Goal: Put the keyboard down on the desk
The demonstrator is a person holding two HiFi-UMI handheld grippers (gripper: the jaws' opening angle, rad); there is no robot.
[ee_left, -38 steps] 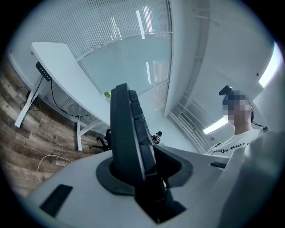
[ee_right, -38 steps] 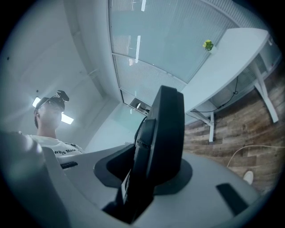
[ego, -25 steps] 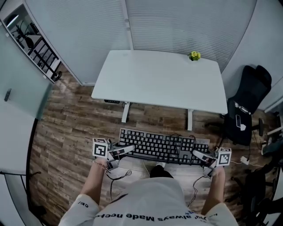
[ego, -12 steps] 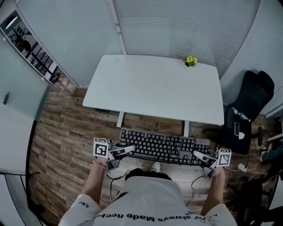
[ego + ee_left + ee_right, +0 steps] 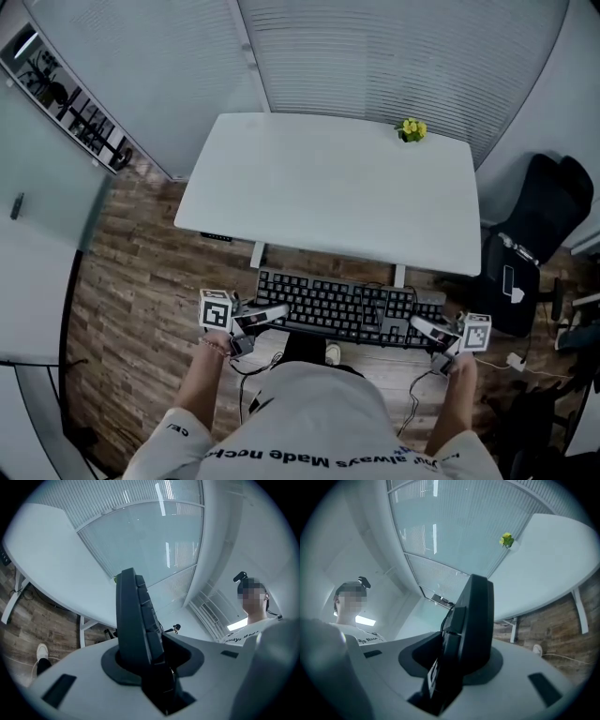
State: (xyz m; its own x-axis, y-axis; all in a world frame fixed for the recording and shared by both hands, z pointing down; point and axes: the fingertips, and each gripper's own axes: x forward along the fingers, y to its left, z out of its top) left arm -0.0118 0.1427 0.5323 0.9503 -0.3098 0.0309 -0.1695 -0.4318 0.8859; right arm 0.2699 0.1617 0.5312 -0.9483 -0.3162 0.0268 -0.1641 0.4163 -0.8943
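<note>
Keyboard carried between both grippers, short of the desk.
The left gripper [image 5: 272, 314] pinches the left end of the keyboard [image 5: 347, 307] and the right gripper [image 5: 422, 327] pinches its right end. It hangs level over the floor [image 5: 141, 281], just at the near edge of the desk [image 5: 328, 187].

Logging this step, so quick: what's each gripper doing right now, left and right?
Left gripper: closed, holding the left end of the keyboard.
Right gripper: closed, holding the keyboard's right end.
</note>
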